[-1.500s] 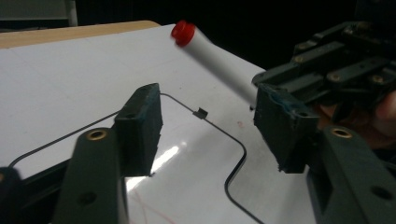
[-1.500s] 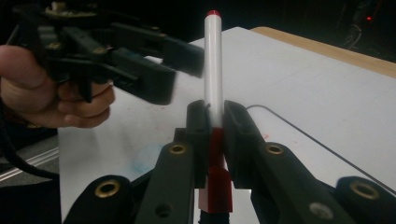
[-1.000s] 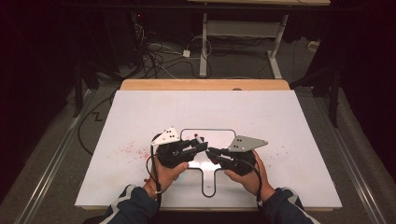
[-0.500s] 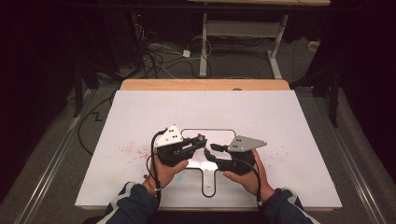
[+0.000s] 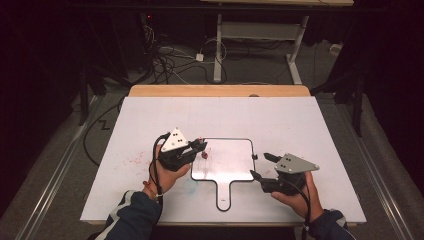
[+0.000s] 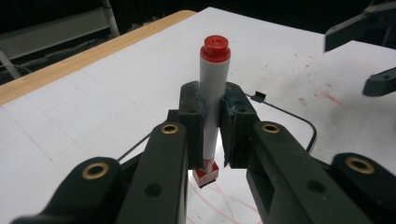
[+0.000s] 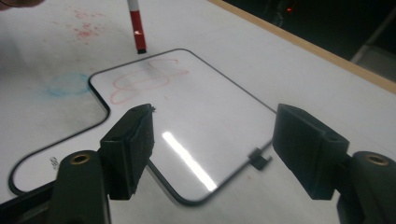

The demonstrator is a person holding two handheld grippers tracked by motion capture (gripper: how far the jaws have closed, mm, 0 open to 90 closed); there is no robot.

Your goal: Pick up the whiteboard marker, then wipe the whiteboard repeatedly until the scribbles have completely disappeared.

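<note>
A person is sitting at a white desk and holding a claw in each hand. The left claw is gripping a red-capped marker between its two black jaws, which are pressing on the white barrel from both sides; in the left gripper view the marker is standing upright, red cap on top and red end pointing down at the surface below. The marker's lower end is sitting just at the left edge of a small handled whiteboard that is lying flat on the desk between the two hands, its handle pointing toward the person. Red loops of ink are showing on the board near that corner, and the right gripper view is catching the marker's tip hanging just beside the board's black rim. The right claw is resting near the board's right edge with its jaws spread wide and nothing between them. Faint red smudges and a pale blue patch are marking the desk to the left of the board.
</note>
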